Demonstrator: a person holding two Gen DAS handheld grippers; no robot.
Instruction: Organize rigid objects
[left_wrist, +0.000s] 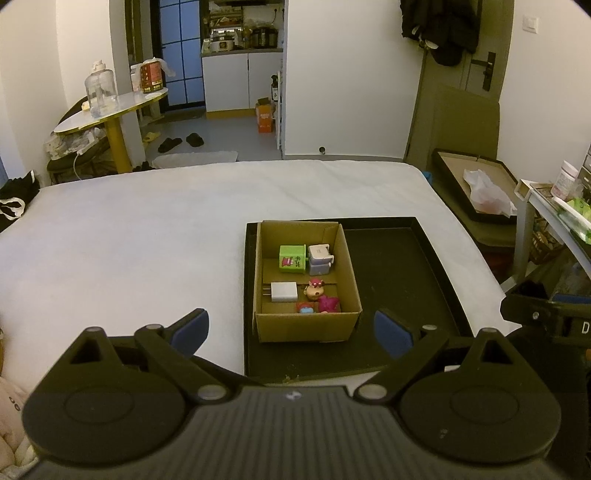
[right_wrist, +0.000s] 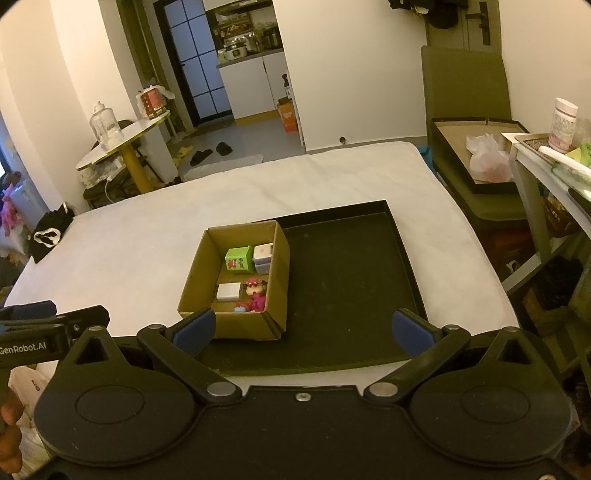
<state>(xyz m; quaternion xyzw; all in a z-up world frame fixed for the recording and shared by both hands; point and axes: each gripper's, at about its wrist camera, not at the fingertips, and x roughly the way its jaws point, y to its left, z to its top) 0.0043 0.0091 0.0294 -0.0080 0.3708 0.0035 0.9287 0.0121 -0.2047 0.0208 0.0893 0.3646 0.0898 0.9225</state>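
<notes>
Left wrist view: the left gripper (left_wrist: 291, 332) hovers with its blue pads spread wide and nothing between them. At frame centre a cardboard box (left_wrist: 306, 321) sits in the left part of a black tray (left_wrist: 406, 266) on the white bed — inside it are a green cube (left_wrist: 291, 259), a grey block (left_wrist: 320, 258), a white charger (left_wrist: 283, 291) and small figurines (left_wrist: 318, 295).

Right wrist view: the right gripper (right_wrist: 303, 332) is likewise wide apart and empty. The tray's right half looks bare, so the sorting seems nearly done — any further reach should come straight down, clear of the box walls.

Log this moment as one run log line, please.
left tongs: open, empty | right tongs: open, empty | cardboard box: on black tray | green cube, white charger, toys: inside box
</notes>
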